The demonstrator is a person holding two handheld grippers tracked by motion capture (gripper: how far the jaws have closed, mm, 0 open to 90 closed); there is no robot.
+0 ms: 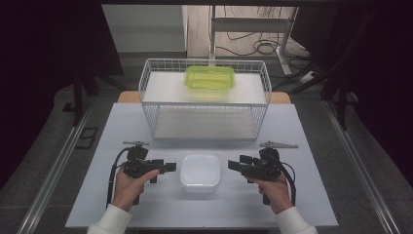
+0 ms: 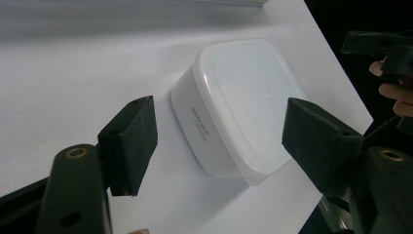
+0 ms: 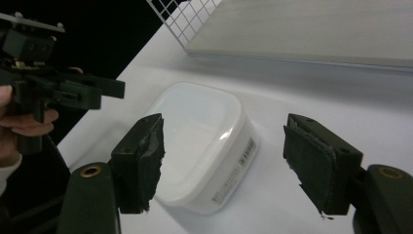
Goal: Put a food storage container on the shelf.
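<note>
meanwhile, a white lidded container (image 1: pixel 199 171) is sitting on the pale table (image 1: pixel 97 195), near its front edge and about midway between its left and right edges. the left gripper (image 1: pixel 170 167) is hovering just beside the container's left side, its jaws pointing toward it; in the left gripper view they are standing wide apart and gripping nothing, with the container (image 2: pixel 241 105) lying ahead between them. the right gripper (image 1: pixel 234 165) is hovering just beside the container's right side, likewise pointing inward, and in the right gripper view its jaws are spread wide and empty, framing the container (image 3: pixel 199 144). a hand (image 1: pixel 127 187) is holding the left gripper and another hand (image 1: pixel 272 190) the right. toward the back edge of the table a white wire rack (image 1: pixel 204 100) is standing, and a green container (image 1: pixel 209 78) is resting on its top shelf.
</note>
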